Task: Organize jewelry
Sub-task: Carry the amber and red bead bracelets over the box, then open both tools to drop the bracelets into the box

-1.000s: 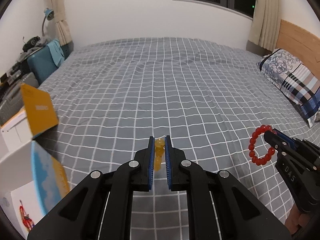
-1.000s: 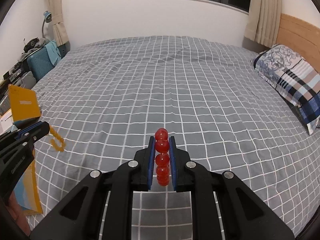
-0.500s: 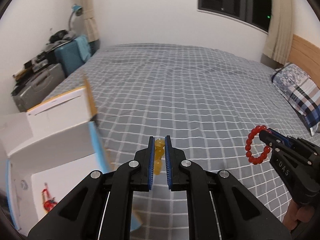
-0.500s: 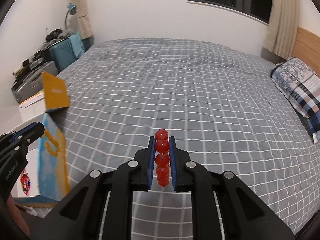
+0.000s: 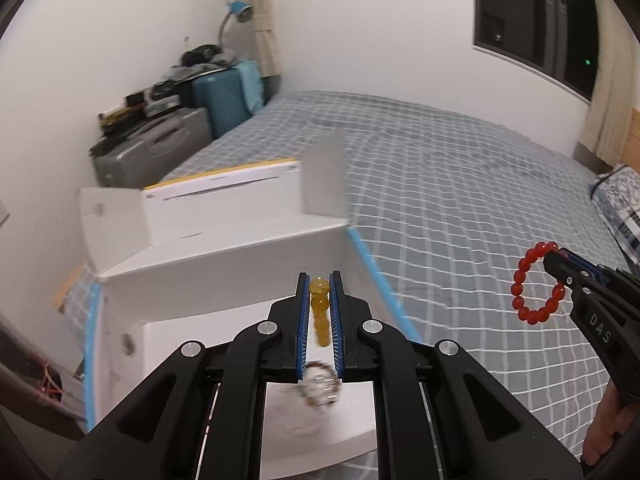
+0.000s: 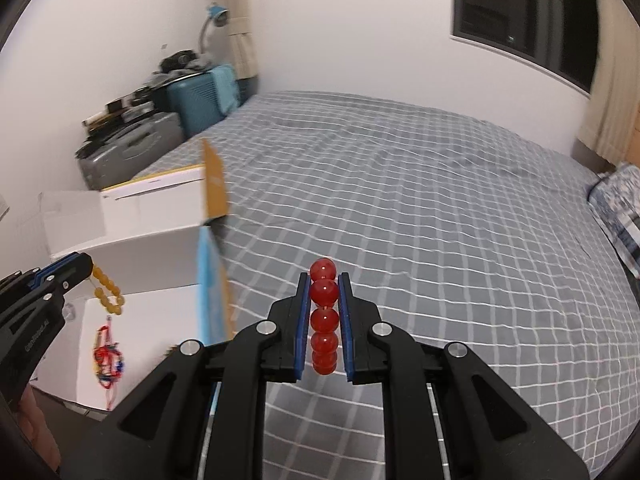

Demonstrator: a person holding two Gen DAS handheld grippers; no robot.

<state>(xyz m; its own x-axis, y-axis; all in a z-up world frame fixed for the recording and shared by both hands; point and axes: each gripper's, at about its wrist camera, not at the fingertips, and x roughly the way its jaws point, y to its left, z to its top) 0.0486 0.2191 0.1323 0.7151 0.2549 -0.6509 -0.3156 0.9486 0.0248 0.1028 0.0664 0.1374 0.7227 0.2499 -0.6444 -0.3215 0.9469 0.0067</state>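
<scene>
Far to the left of both grippers, against the white wall, a grey hard-shell suitcase (image 5: 154, 142) and a teal suitcase (image 5: 226, 96) stand piled with dark clutter under a blue desk lamp (image 5: 239, 8). Nearer, directly beneath and ahead of the left gripper (image 5: 320, 294), sits an open white cardboard box with blue and yellow sides (image 5: 224, 256); its raised flaps stand between the gripper and the far bed. The left gripper's blue-padded jaws are pinched narrowly on a yellow translucent bead bracelet (image 5: 320, 308), which hangs over the box's open mouth. Below it, on the box floor, lies a blurred clear-bead bracelet (image 5: 320, 386), and further left inside the box a red and multicoloured corded trinket (image 6: 107, 358). To the right, the right gripper (image 6: 324, 292) is clamped on a red round-bead bracelet (image 6: 324, 316), held above the grey bedspread with a white grid pattern (image 6: 440, 216), beside the box's blue edge. Far right, a plaid blue pillow (image 5: 624, 200) rests by the wooden headboard.
</scene>
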